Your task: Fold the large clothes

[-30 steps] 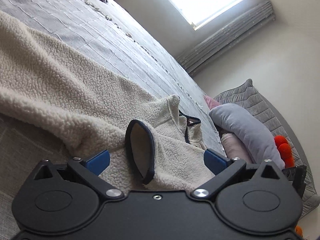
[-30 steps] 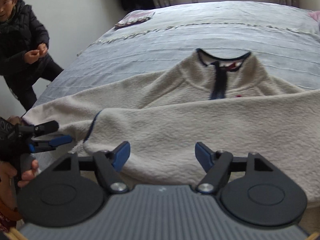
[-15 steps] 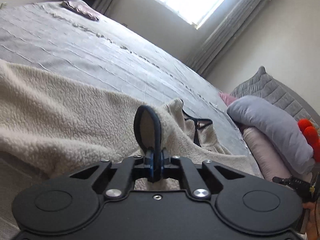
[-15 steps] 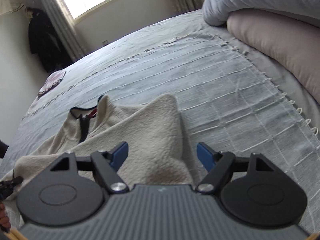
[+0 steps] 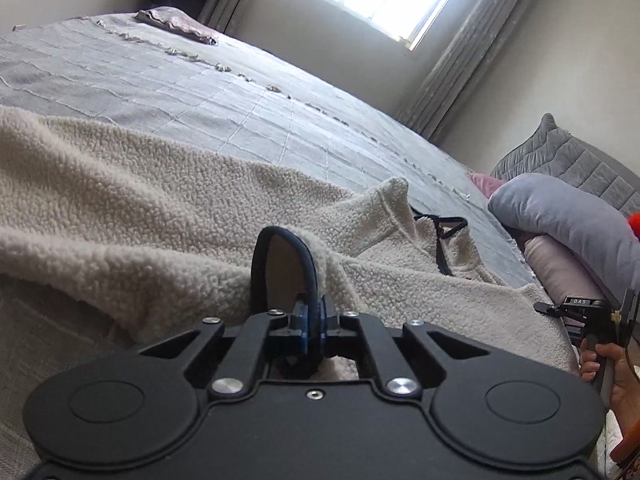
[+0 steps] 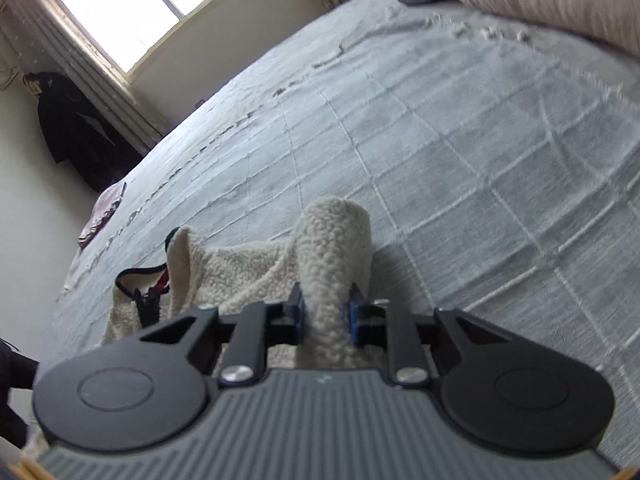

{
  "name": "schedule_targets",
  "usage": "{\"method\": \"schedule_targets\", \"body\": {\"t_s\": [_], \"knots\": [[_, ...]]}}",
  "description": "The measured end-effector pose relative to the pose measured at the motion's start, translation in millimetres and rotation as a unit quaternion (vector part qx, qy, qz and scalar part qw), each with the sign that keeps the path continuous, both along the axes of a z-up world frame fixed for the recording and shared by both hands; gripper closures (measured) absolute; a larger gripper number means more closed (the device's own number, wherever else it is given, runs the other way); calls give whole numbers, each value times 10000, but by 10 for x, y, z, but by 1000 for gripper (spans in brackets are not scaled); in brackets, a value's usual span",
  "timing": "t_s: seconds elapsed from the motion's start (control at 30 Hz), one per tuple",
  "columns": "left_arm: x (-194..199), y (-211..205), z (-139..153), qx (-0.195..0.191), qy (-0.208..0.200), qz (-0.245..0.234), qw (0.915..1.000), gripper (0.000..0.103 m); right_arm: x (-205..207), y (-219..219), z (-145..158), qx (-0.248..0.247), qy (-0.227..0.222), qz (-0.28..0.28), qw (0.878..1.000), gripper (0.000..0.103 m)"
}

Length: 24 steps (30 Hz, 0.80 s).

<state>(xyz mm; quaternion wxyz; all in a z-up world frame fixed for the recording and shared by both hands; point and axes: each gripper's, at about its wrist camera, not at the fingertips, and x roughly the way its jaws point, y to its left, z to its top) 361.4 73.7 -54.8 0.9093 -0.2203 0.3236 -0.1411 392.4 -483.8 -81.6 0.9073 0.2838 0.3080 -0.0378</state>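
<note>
A cream fleece pullover (image 5: 152,216) with navy trim lies spread on the grey bed (image 5: 224,92). My left gripper (image 5: 312,320) is shut on its navy-edged sleeve cuff (image 5: 288,256), which stands up in a loop. In the right wrist view my right gripper (image 6: 325,316) is shut on a bunched fold of the same fleece (image 6: 332,248), raised a little above the bedspread (image 6: 460,152). The collar with its dark zipper (image 6: 148,288) lies to the left of that fold. The right gripper also shows in the left wrist view (image 5: 580,308) at the far right edge.
Grey and pink pillows (image 5: 568,224) and a quilted headboard (image 5: 576,160) are at the right. A folded purple cloth (image 5: 176,26) lies at the bed's far corner. A window with curtains (image 6: 120,12) and a hanging dark coat (image 6: 76,128) are beyond the bed.
Both grippers have gone from open to shut: the left closed on the sleeve cuff first, then the right closed on a fold of fleece after swinging toward the pillow side.
</note>
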Motion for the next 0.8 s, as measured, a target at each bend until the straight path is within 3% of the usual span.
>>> {"method": "schedule_targets", "body": {"t_s": [0.07, 0.1, 0.2, 0.27, 0.33, 0.37, 0.4, 0.43, 0.53, 0.67, 0.73, 0.8], "knots": [[-10, -36, 15, -75, -127, -120, 9998, 98, -126, -86, 62, -131, -343, -256, 9990, 88], [12, -85, -7, -89, -103, -238, 9996, 98, -130, -112, 54, -307, -310, -304, 9986, 88], [103, -269, -145, 542, 35, -301, 9981, 97, -22, -101, -66, -566, 167, -124, 9982, 87], [130, -296, -184, 716, -12, -324, 9969, 92, -22, -41, -67, -667, 260, -206, 9972, 81], [79, -282, -85, 780, -116, -279, 9965, 91, -96, 28, 22, -895, 162, -243, 9956, 60], [33, -276, -12, 855, -216, -194, 9959, 88, -147, 80, 98, -1104, 61, -170, 9937, 55], [-16, -274, 59, 951, -352, -94, 9948, 79, -201, 146, 172, -1320, -35, -89, 9912, 50], [-71, -277, 135, 1041, -581, -39, 9929, 70, -249, 222, 246, -1513, -98, -1, 9884, 50], [-101, -366, 266, 1055, -900, -251, 9900, 66, -357, 471, 363, -1721, -217, 473, 9837, 50], [4, -636, 100, 1045, -491, -1073, 9875, 66, -407, 747, 195, -1950, 15, 925, 9764, 50], [53, -693, -135, 1117, -151, -1172, 9867, 66, -387, 756, -9, -2018, 313, 946, 9743, 51], [49, -645, -201, 957, -187, -1149, 9886, 66, -391, 711, -174, -1951, 342, 964, 9754, 52]]}}
